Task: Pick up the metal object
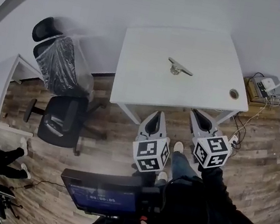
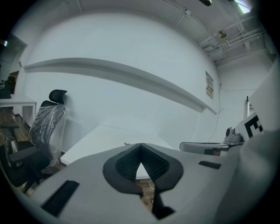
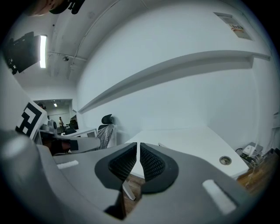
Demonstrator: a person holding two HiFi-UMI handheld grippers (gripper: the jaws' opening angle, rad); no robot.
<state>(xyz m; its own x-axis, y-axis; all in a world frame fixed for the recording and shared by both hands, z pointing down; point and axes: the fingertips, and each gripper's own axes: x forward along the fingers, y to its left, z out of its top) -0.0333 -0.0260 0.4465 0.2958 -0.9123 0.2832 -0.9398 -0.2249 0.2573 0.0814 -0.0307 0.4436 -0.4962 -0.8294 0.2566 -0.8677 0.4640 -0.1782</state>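
Equipment comes first from where I stand: a small dark screen (image 1: 98,198) hangs at the chest of the person in dark clothing, and just past it each hand holds out a gripper topped by a marker cube (image 1: 149,155). The left gripper (image 1: 156,114) has its jaws clenched, the black ribbed pads meeting at the tips with nothing caught between them. The right gripper (image 1: 197,112) is likewise pressed together on nothing, with only a hairline slit between its pads. The two hang side by side over the wooden floor (image 1: 123,148), angled a little downward and aimed at the white desk (image 1: 134,81), close to its front edge. About the middle of the desk top lies the metal object (image 1: 179,67), a slim silvery bar on a small round base as far as I can make out, untouched and well apart from either gripper. Near the desk's right front corner there is a round hole (image 1: 234,93) in the top. Left of the desk stands a black office chair (image 1: 60,94) with its back wrapped in clear plastic. Beyond the desk's right end a box (image 1: 261,88) with cables sits on the floor. Behind everything runs a plain white wall (image 1: 148,3).
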